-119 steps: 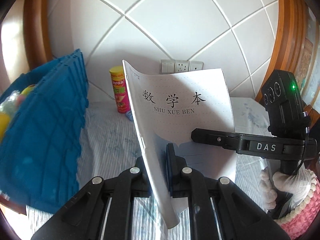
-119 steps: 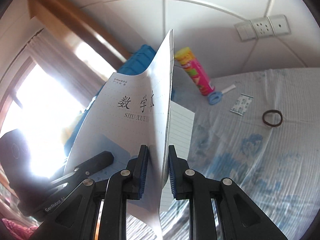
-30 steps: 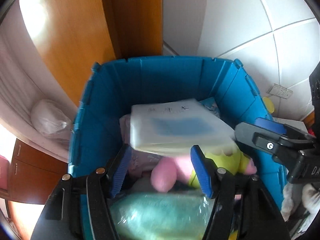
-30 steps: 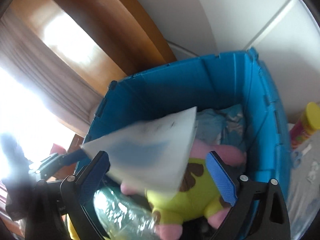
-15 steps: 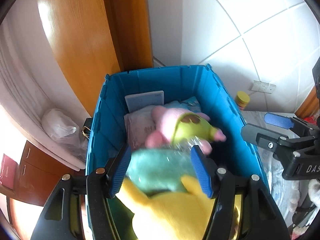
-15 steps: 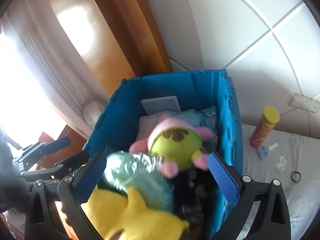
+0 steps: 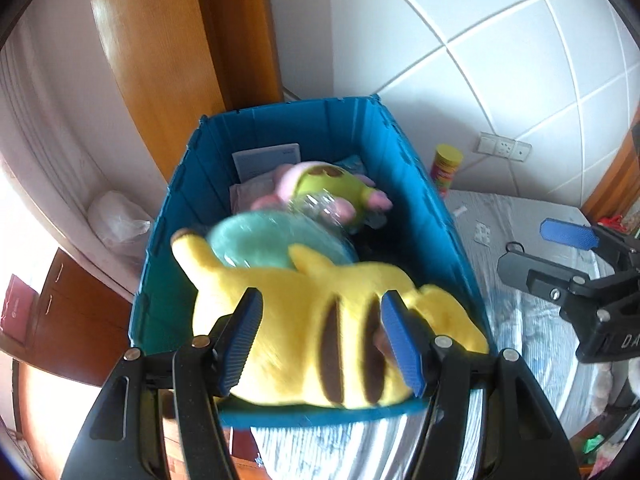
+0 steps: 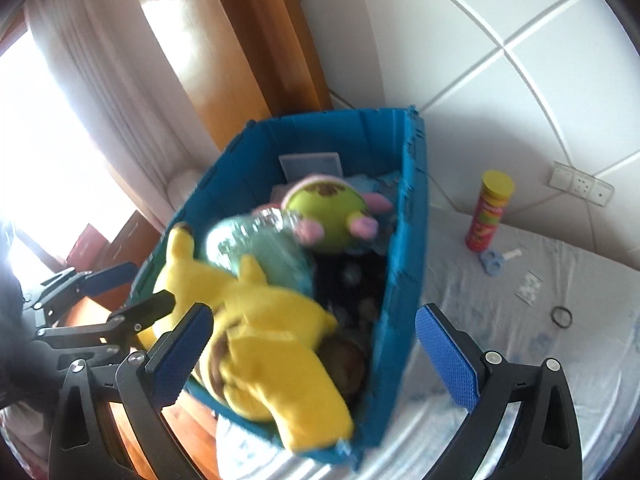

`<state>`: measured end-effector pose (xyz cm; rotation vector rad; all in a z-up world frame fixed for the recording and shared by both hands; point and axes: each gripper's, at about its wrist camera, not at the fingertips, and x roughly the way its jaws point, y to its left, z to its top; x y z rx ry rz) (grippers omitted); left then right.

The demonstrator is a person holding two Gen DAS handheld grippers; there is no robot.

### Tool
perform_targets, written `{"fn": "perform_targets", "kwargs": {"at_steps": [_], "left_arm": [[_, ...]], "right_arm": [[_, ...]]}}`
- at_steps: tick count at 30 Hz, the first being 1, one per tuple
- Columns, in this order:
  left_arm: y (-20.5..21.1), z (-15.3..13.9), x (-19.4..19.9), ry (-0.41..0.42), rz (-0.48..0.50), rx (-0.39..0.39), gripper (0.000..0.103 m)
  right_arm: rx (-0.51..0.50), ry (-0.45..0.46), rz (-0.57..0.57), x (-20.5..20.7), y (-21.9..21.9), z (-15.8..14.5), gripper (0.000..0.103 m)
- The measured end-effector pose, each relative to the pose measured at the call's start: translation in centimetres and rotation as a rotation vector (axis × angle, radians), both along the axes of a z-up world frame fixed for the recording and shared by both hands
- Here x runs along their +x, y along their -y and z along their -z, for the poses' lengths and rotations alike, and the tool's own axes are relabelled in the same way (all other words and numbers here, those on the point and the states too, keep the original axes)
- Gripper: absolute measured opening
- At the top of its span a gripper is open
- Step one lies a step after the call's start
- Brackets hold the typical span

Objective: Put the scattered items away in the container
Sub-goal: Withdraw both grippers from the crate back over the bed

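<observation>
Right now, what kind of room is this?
Probably a bedroom at home: a blue bin of plush toys sits on a patterned bedsheet, with a curtain by a bright window.

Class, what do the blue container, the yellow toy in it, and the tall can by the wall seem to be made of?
Blue container: rigid ribbed panels, probably plastic, matte. Yellow toy: soft plush fabric, fuzzy nap, brown stripes. Tall can: likely printed cardboard with a yellow plastic lid; too small to confirm.
</observation>
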<state>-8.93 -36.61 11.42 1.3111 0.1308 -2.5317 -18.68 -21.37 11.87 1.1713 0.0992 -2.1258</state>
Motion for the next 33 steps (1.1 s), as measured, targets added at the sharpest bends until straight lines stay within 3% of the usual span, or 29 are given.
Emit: {"fn": "perform_targets", "kwargs": {"at_steps": [10, 15, 26, 33], "left_arm": [[-9.0, 1.8, 7.0, -0.055, -0.016, 0.005, 0.061], [-15.1, 2.6, 9.7, -0.08, 0.03, 0.002, 0.061], [-24.1, 5.7, 8.2, -0.043, 0.144, 0.012, 0.061], [-26.1, 6.4, 9.1, -0.105, 0.156, 0.011, 0.061]], "right_arm": [[-0.004, -0.03, -0.013, 6.1, -10.3, 1.5, 0.103], [-0.027, -0.036, 0.009, 9.0, -16.4, 2.3, 0.103], [0.023, -0.051, 0.092, 10.1, -25.7, 4.9, 0.103], [0.042, -0.06, 0.153, 10.9, -29.5, 6.6, 0.103]]}}
